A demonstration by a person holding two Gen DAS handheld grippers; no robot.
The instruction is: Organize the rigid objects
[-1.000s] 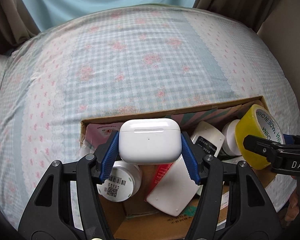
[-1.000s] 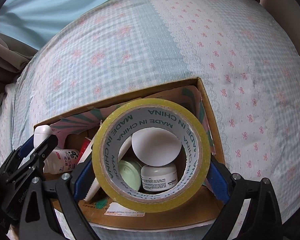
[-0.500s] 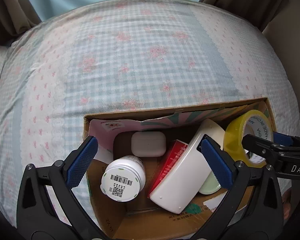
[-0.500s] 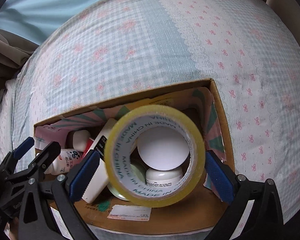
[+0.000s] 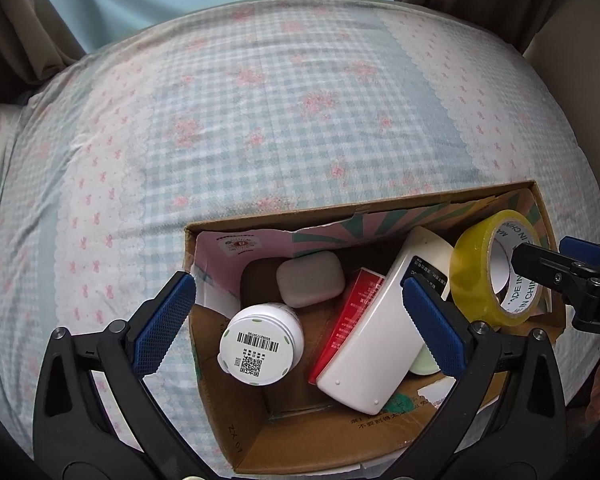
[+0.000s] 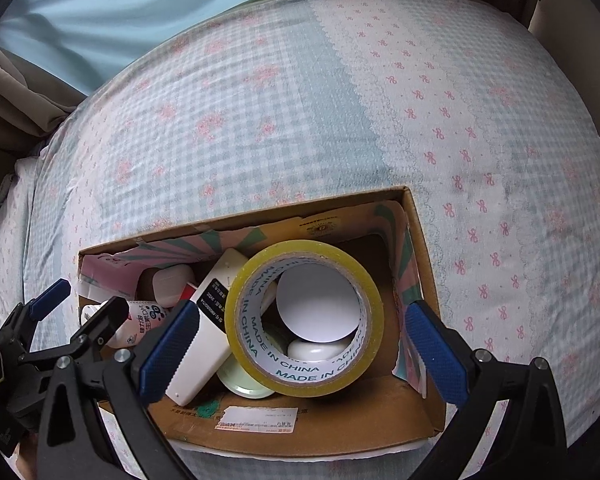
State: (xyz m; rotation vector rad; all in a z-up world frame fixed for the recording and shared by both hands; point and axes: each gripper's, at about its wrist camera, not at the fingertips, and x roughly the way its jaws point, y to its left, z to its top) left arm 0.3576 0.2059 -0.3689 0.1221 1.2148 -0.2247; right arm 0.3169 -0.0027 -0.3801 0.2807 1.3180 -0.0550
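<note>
- Presently found left gripper just opened wide, pads clear of everything.
- Found small white rounded plastic earbud case lying below and between those pads, at far left end of open brown cardboard box.
- Found right gripper likewise just opened wide, clamping nothing.
- Found yellow roll of packing tape standing on edge between its pads, touching neither, at box's right end, hole facing the claw.
- Judged both items delivered; left hand nearer case, right nearer tape.
- Judged straight-up withdrawal safest, given box walls close beside outer pads.
</note>
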